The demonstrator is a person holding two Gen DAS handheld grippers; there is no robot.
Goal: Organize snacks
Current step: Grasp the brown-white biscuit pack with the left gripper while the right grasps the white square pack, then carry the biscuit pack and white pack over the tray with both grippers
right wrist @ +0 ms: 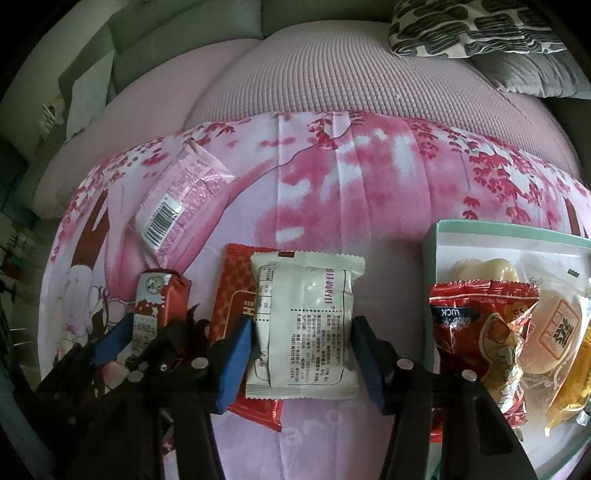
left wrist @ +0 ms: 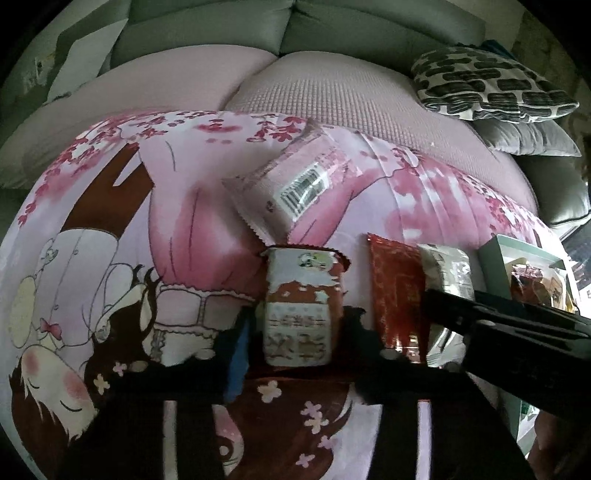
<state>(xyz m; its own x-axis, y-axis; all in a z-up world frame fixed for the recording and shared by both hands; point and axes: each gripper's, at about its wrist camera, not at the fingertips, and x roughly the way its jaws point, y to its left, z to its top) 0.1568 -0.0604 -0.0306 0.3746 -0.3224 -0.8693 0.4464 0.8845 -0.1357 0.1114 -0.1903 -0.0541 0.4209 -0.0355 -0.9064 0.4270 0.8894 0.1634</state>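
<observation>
My left gripper point(left wrist: 297, 347) is shut on a small brown-and-white snack pack point(left wrist: 301, 295), which stands upright between its fingers on the pink printed cloth point(left wrist: 184, 221). In the right wrist view this pack point(right wrist: 159, 295) shows at the left. My right gripper point(right wrist: 303, 362) has a pad on each side edge of a white snack packet point(right wrist: 306, 317), which narrows slightly where they press. The white packet lies on top of a flat red packet point(right wrist: 232, 291). A pink packet with a barcode point(right wrist: 181, 199) lies further back on the cloth.
A mint-rimmed box point(right wrist: 439, 236) stands right of the white packet and holds several snacks, among them a red bag point(right wrist: 480, 325). The cloth covers a pink sofa seat point(right wrist: 332, 81). A black-and-white patterned cushion point(right wrist: 476, 29) lies at the back right.
</observation>
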